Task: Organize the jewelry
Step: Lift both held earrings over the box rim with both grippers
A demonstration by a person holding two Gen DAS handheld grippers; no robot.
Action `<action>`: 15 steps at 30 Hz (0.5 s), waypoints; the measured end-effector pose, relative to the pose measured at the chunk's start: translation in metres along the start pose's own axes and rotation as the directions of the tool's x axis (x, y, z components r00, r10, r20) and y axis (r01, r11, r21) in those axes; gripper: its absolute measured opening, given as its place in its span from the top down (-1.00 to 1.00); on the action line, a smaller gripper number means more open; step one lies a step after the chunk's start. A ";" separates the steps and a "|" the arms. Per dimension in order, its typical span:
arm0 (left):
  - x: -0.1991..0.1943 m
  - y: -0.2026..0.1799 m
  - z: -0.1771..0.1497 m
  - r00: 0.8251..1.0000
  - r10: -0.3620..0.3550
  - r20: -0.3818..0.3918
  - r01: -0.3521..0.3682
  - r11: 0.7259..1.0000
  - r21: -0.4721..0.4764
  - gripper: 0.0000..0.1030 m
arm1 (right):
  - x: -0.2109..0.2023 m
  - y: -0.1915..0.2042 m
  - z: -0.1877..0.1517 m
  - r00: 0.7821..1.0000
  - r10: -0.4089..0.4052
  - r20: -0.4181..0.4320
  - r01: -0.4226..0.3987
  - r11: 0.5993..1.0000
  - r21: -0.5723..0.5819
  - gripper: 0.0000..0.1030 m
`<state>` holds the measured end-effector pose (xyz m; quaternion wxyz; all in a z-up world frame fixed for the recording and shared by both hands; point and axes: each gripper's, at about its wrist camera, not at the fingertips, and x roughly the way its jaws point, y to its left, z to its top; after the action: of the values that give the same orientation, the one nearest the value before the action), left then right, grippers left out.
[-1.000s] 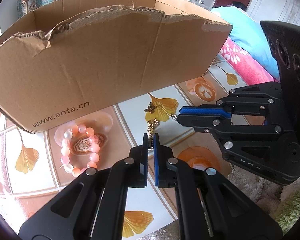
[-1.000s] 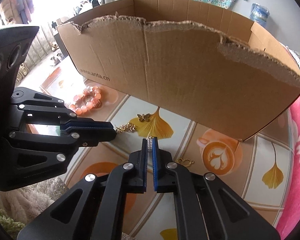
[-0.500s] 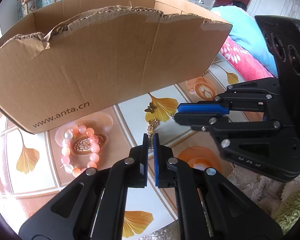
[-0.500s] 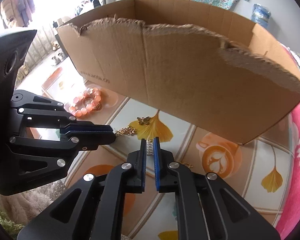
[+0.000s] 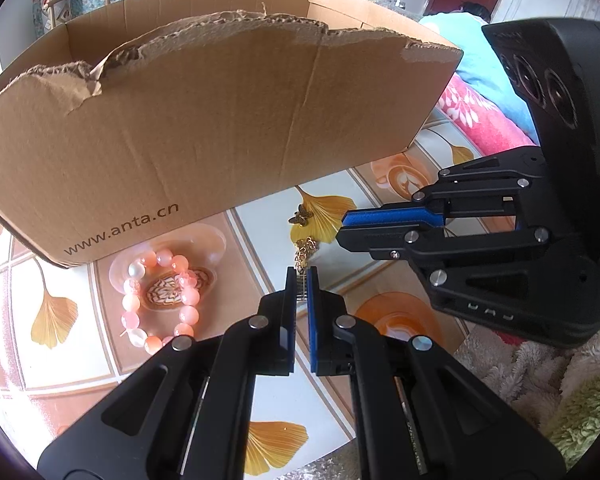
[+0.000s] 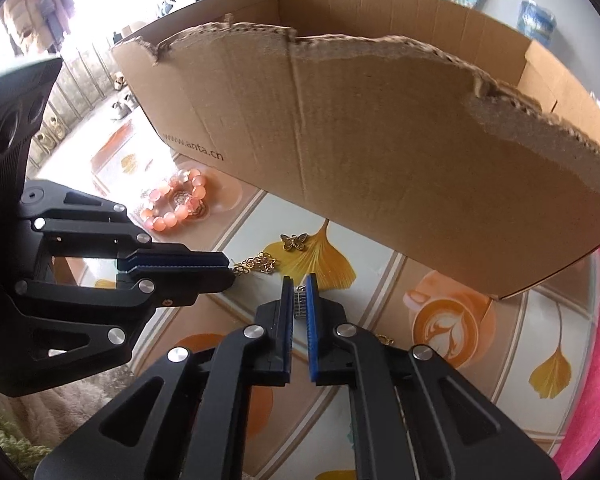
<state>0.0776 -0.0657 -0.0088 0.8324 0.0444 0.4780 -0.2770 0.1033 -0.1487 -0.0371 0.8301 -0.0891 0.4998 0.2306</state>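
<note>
Left gripper [image 5: 300,276] is clamped together on one end of the thin gold link chain [image 5: 306,246], which bunches up on the tabletop just ahead of its tips. Right gripper [image 6: 299,284] comes in from the side with its tip just beside that bunch. Its jaws have just been closing and now sit together, and I can't see any link caught between them. So far this looks like untangling or straightening the chain, with only one end secured. The small gold butterfly charm [image 5: 300,215] lies flat on a printed ginkgo leaf, near the chain. Can't tell whether it's attached. The peach and white round-bead bracelet [image 5: 160,300] sits untouched on the glossy leaf-and-coffee-print table cover [image 5: 384,200], close to the front wall of the big torn-edge brown cardboard box [image 5: 220,120]. A small gold clasp-like piece [image 6: 384,338] peeks out behind the right gripper's finger, also on the table. The box interior is hidden from both views, so no idea what's already stowed. My read is that we're early on: every piece in sight is on the table, none sorted or put away. Left to do: get a second hold on the chain, lay it out, then handle the charm, the bracelet and the clasp piece.
</note>
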 end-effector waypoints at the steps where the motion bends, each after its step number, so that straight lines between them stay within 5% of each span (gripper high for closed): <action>1: 0.000 0.000 0.000 1.000 0.001 0.001 -0.001 1.000 0.002 0.92 | 0.000 0.000 -0.001 1.000 0.001 0.003 -0.001 1.000 0.000 0.89; 15: -0.007 -0.007 -0.004 1.000 0.004 0.026 -0.004 1.000 0.021 0.92 | -0.032 -0.013 -0.007 0.997 0.007 0.080 -0.013 0.997 0.072 0.91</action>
<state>0.0681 -0.0672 -0.0036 0.8384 0.0506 0.4642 -0.2810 0.0917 -0.1718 -0.0137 0.8510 -0.0473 0.4746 0.2198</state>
